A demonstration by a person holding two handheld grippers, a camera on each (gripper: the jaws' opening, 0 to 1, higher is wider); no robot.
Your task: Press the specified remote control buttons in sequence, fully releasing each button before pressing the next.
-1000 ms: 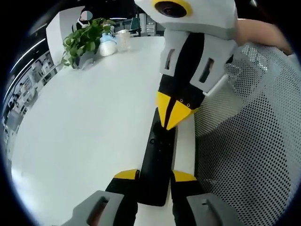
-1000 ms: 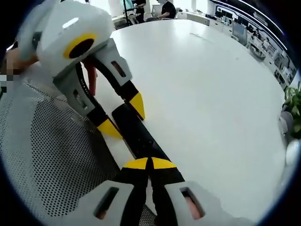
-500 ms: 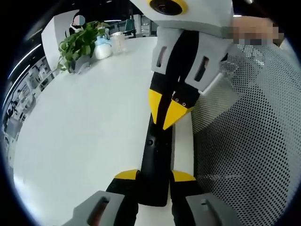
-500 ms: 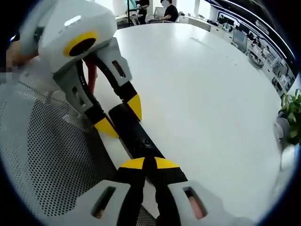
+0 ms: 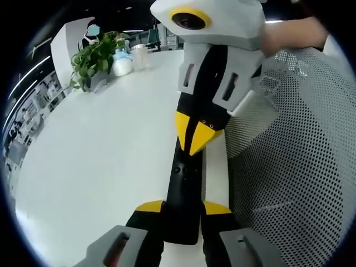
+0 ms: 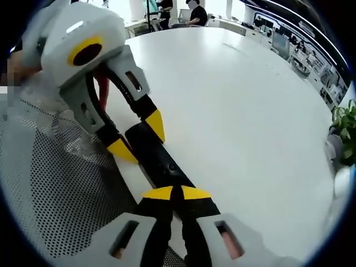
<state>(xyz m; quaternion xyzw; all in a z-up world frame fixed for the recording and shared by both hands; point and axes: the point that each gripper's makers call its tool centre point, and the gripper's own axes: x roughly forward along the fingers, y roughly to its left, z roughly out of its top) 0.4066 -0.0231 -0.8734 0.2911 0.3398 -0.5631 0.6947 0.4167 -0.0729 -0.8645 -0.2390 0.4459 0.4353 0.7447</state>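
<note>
The remote (image 5: pixel 183 194) lies on the desk (image 5: pixel 100 156), along its edge, beside a mesh chair (image 5: pixel 295 167). At the desk's far side, a plant (image 5: pixel 97 53) stands next to some bottles (image 5: pixel 122 58).

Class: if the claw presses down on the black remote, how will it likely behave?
The remote looks rigid and flat, so it probably won't bend or roll. Its far end is clamped by the left claw, so it likely won't slide on the smooth white table.

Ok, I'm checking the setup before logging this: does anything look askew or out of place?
Nothing stands out. The slim black remote control lies flat near the white table's edge, held by the left tongs; the shut right tongs rest on it.
</note>
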